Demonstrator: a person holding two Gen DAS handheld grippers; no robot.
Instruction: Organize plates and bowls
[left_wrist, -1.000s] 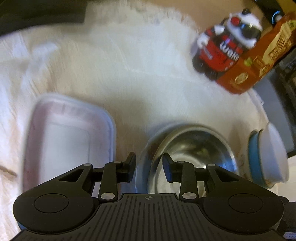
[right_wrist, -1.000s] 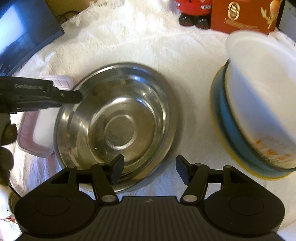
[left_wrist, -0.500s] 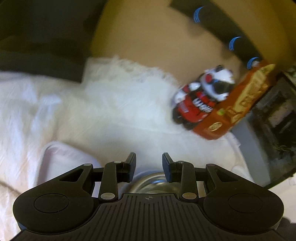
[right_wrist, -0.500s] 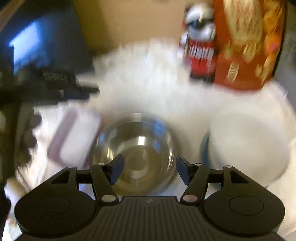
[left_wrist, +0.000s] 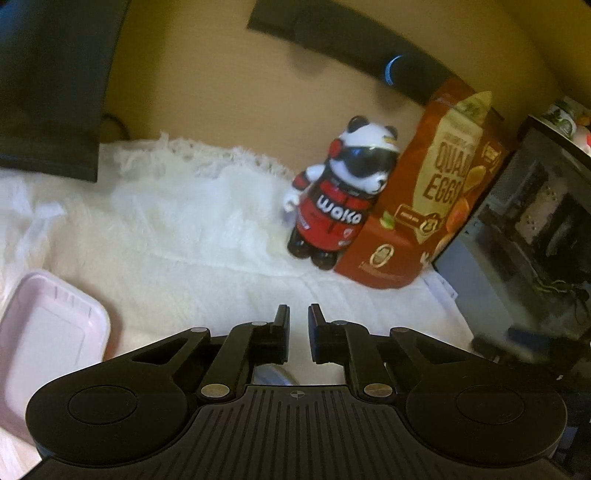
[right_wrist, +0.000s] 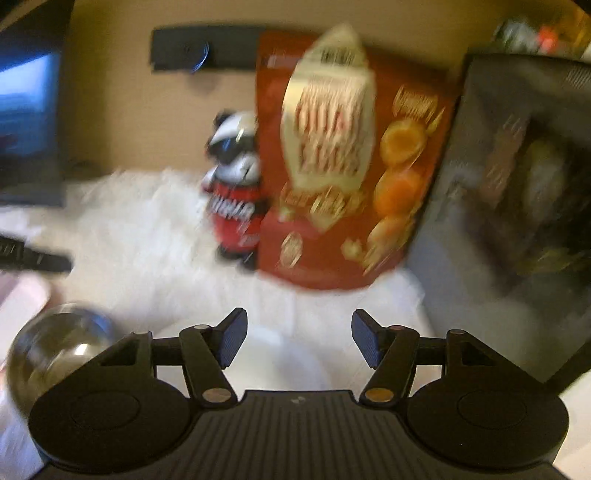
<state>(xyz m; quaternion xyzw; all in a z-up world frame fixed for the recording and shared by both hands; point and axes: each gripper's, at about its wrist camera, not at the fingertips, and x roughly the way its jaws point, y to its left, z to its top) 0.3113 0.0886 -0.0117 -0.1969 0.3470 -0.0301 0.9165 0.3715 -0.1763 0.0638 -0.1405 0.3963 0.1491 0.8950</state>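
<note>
My left gripper (left_wrist: 297, 325) hangs above the white cloth with its jaws a narrow gap apart and nothing between them. A pale pink lidded container (left_wrist: 44, 343) lies at the lower left of the left wrist view. A sliver of the steel bowl (left_wrist: 271, 374) shows under the left gripper's body. My right gripper (right_wrist: 297, 339) is open wide and empty, raised above the cloth. The steel bowl (right_wrist: 55, 343) sits at the lower left of the blurred right wrist view. The white bowl stack is out of view.
A panda figure (left_wrist: 340, 199) and a red snack bag (left_wrist: 424, 199) stand at the back of the white cloth (left_wrist: 177, 236). A dark appliance (left_wrist: 524, 229) stands at the right, a dark screen (left_wrist: 48, 85) at the left. The left gripper's tip (right_wrist: 33, 256) shows at the right view's left edge.
Both grippers have lifted and tilted up, away from the steel bowl and the white bowl stack. The left jaws have narrowed slightly. The right jaws stay wide open.
</note>
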